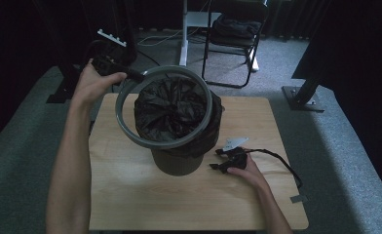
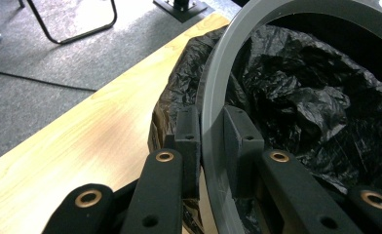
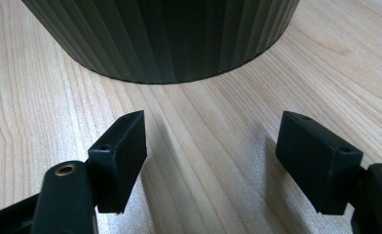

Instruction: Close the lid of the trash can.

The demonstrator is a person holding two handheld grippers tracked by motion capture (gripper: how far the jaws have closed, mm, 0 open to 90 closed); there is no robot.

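A dark ribbed waste bin (image 1: 177, 163) stands in the middle of the wooden table (image 1: 130, 195), lined with a crumpled black bag (image 1: 172, 109). A grey plastic ring (image 1: 164, 145) hangs tilted over the bin's mouth, its far left side raised. My left gripper (image 1: 130, 74) is shut on that raised edge. In the left gripper view the pads (image 2: 189, 131) pinch the ring's wall (image 2: 218, 73), and the bag (image 2: 301, 92) lies inside it. My right gripper (image 1: 213, 159) rests on the table right of the bin, open. In the right gripper view its jaws (image 3: 213, 141) stand wide apart before the bin's base (image 3: 164, 34).
A cable (image 1: 276, 158) trails right from the right gripper across the table. Beyond the table stand a black folding chair (image 1: 233, 39), a white post (image 1: 183, 34) and a black stand foot (image 1: 303, 97) on grey carpet. A scrap of tape (image 1: 298, 198) sits at the table's right edge.
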